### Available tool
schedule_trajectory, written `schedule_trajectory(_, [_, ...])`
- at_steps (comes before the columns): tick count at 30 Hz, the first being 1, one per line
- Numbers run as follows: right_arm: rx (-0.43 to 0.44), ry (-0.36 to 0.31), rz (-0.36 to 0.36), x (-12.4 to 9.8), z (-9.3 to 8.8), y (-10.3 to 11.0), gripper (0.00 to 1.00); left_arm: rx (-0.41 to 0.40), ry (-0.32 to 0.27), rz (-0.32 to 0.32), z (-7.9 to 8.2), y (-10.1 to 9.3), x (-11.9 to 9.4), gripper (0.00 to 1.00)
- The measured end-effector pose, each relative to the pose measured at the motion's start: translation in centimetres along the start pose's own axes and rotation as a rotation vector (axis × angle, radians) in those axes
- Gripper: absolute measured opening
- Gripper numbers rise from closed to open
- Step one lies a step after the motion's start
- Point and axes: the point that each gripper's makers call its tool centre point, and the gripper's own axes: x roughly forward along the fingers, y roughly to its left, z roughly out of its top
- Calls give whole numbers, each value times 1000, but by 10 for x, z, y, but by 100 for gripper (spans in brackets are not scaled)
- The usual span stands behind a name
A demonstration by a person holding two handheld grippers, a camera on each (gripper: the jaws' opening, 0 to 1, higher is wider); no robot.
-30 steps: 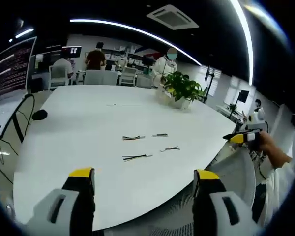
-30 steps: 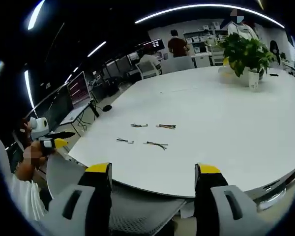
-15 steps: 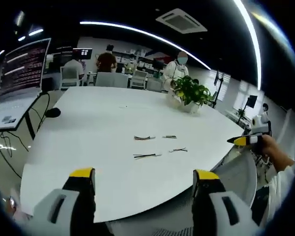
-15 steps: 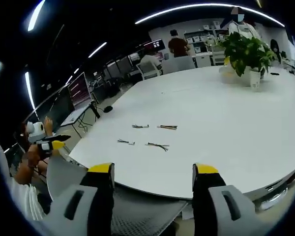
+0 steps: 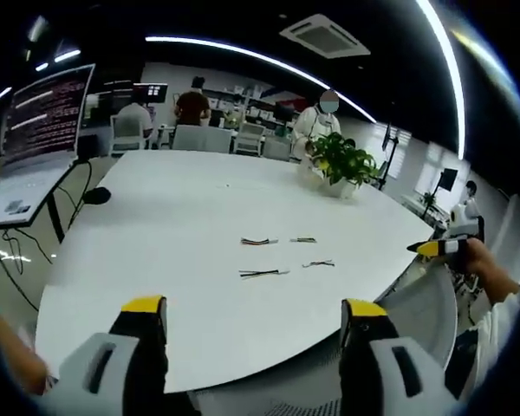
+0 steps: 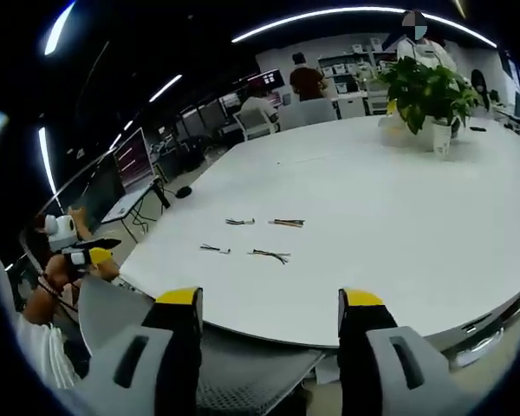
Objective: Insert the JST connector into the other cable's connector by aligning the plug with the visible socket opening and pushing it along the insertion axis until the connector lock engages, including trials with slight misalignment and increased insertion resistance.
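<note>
Several short JST cables lie near the middle of the big white round table (image 5: 156, 217): one (image 5: 263, 274) nearest, another (image 5: 258, 241) beyond it, two more (image 5: 317, 263) (image 5: 302, 240) to the right. In the right gripper view the same cables (image 6: 270, 255) (image 6: 215, 250) (image 6: 239, 222) (image 6: 287, 223) lie on the table (image 6: 399, 217). My left gripper (image 5: 253, 314) is open and empty, short of the table edge. My right gripper (image 6: 267, 305) is open and empty too. Each gripper appears in the other's view, held in a hand: right one (image 5: 433, 248), left one (image 6: 88, 255).
A potted plant (image 5: 338, 162) (image 6: 425, 91) stands on the far side of the table. A grey chair back (image 5: 425, 303) (image 6: 113, 303) sits at the near edge. People sit and stand at desks behind. A monitor (image 5: 48, 113) and a mouse (image 5: 96, 196) are at left.
Both views shifted only slightly with my hands. The cables lie as before and both grippers stay open.
</note>
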Motion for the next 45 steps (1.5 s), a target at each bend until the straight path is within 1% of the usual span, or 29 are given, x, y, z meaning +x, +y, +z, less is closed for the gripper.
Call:
schedule_trajectory(2, [-9,11,-4,3,-1,0,62,1,1,-1,0,0,1,81])
schedule_trajectory(6, [-8,8,12,6,1,3,61,4,2,-8,2,-1,1,81])
schedule_trajectory(9, [-23,27,4,9,-1,2,61,8,3,-7,3,1,1,81])
schedule_trajectory(15, [-20,22,10,11,2,3,61,3,6,-12,3,2,3,81])
schedule_trajectory(19, [-36,46,5,14,0,2,61,4,11,-14,2,3,5,81])
schedule_trajectory(27, [-25,46,9,18,2,1,61,-17,9,-27,4,3,11,81])
schedule_trajectory(33, [-26,46,11,22,6,0,61,-18,21,-32,4,3,14,81])
schedule_trajectory(37, [-31,44,10,26,10,-2,61,-5,22,-48,10,-1,19,81])
schedule_trajectory(41, [-38,43,8,30,16,-5,61,12,16,-56,18,1,26,81])
schedule_trajectory(43, [-40,41,6,34,21,-7,61,20,6,-79,24,1,31,77])
schedule_trajectory(45, [-44,41,8,39,25,-8,61,17,5,-98,30,-1,37,76])
